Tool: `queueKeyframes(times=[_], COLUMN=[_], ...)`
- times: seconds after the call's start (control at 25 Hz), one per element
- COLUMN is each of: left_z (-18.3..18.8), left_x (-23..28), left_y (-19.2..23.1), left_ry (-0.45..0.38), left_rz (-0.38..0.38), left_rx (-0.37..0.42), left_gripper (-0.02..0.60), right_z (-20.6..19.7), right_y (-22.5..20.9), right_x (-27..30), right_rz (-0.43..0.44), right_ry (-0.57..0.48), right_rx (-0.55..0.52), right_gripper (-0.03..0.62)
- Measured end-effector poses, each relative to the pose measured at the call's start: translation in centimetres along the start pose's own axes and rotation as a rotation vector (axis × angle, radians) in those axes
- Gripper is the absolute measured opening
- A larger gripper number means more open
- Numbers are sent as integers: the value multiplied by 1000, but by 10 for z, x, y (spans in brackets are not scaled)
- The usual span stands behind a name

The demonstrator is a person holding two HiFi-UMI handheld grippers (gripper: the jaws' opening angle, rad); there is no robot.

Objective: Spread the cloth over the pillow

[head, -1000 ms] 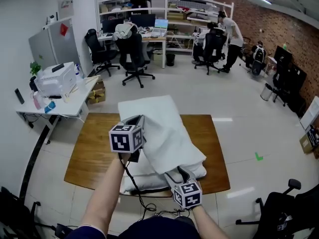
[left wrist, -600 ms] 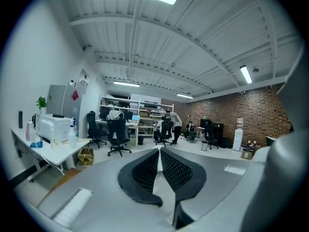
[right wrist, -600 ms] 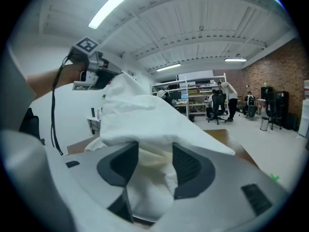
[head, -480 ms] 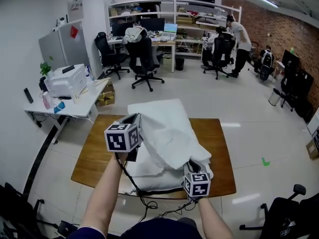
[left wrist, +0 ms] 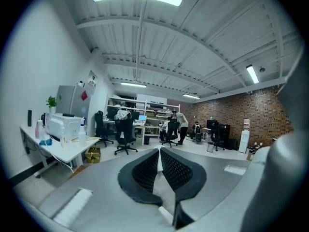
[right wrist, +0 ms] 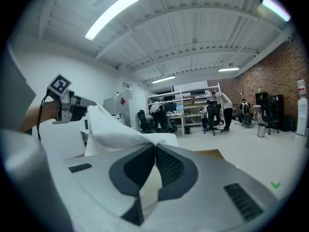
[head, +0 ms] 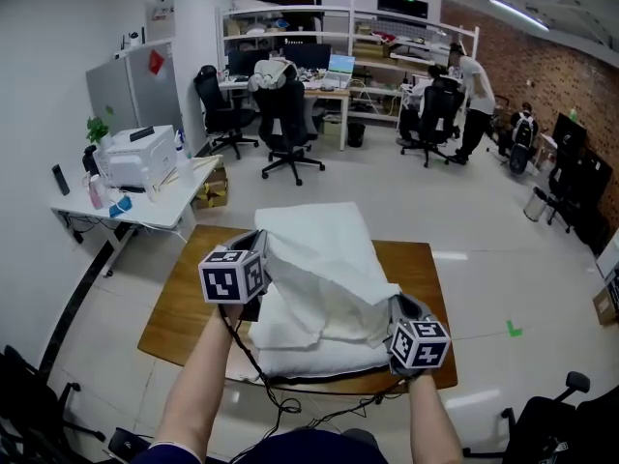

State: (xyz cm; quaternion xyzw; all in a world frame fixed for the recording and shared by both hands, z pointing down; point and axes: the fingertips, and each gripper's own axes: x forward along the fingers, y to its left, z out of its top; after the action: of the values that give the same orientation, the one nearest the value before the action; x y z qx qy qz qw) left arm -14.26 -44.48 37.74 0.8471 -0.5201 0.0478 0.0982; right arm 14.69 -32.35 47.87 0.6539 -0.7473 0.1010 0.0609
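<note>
A white cloth [head: 324, 259] hangs lifted over a white pillow [head: 309, 358] on the wooden table [head: 184, 303]. My left gripper [head: 261, 246] is shut on the cloth's left edge; a thin white strip of cloth [left wrist: 158, 161] shows between its pads in the left gripper view. My right gripper [head: 397, 304], at the pillow's near right corner, has just been closing and its jaws are now pressed on the cloth's corner. In the right gripper view the cloth [right wrist: 116, 132] runs from the right gripper [right wrist: 155, 147] up to the left gripper [right wrist: 84, 102].
Black cables [head: 280, 394] dangle off the table's front edge. A white desk with a printer [head: 135, 158] stands at the left. Office chairs [head: 285, 124] and people at desks [head: 474, 90] are far behind. Another chair [head: 551, 423] sits at the lower right.
My right gripper went from open at the pillow's front edge to shut on the cloth, moving right and up. The cloth's near right corner rose with it. My left gripper shifted slightly.
</note>
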Motion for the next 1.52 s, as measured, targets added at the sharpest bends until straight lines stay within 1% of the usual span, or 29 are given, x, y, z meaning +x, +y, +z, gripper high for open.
queueKeyframes(times=[0.12,0.2,0.32,0.44,0.56,0.76,0.88,0.96,1.16,1.36,1.52], left_z=[9,22,51,84,111,149,177,194,237,278,293], left_x=[-2,-7,-16,-31,-47,-81,-101,-113,-152,-189,-209], left_y=[0,-4,-15,-29,-44,-63,-74,-81,-104,-122,-126], left_ry=[-33,-70,-143,-216,-261,-318,-358,-374,-433,-492,-516], left_rz=[-15,-33,-52,-46,-29,11,29,55,102,147,169], left_rx=[-20,-35,-40,-21,8,34,31,44,76,108,113], left_gripper=[15,15,15,15,14,14,15,15,14,14,14], right_z=[40,68,113,156,189,229,257,276,318,357,386], right_y=[-18,-27,-36,-42,-49,-50,-49,-49,-45,-36,-25], right_x=[-6,-11,-17,-25,-34,-51,-64,-73,-99,-125,-143], right_rz=[-11,-20,-34,-35,-25,13,20,22,46,73,97], right_ry=[-49,-86,-148,-208,-257,-311,-345,-371,-427,-471,-502], right_rx=[-46,-88,-139,-180,-202,-218,-265,-293,-321,-323,-311], right_gripper=[20,20,20,20,20,20,20,20,20,20,20])
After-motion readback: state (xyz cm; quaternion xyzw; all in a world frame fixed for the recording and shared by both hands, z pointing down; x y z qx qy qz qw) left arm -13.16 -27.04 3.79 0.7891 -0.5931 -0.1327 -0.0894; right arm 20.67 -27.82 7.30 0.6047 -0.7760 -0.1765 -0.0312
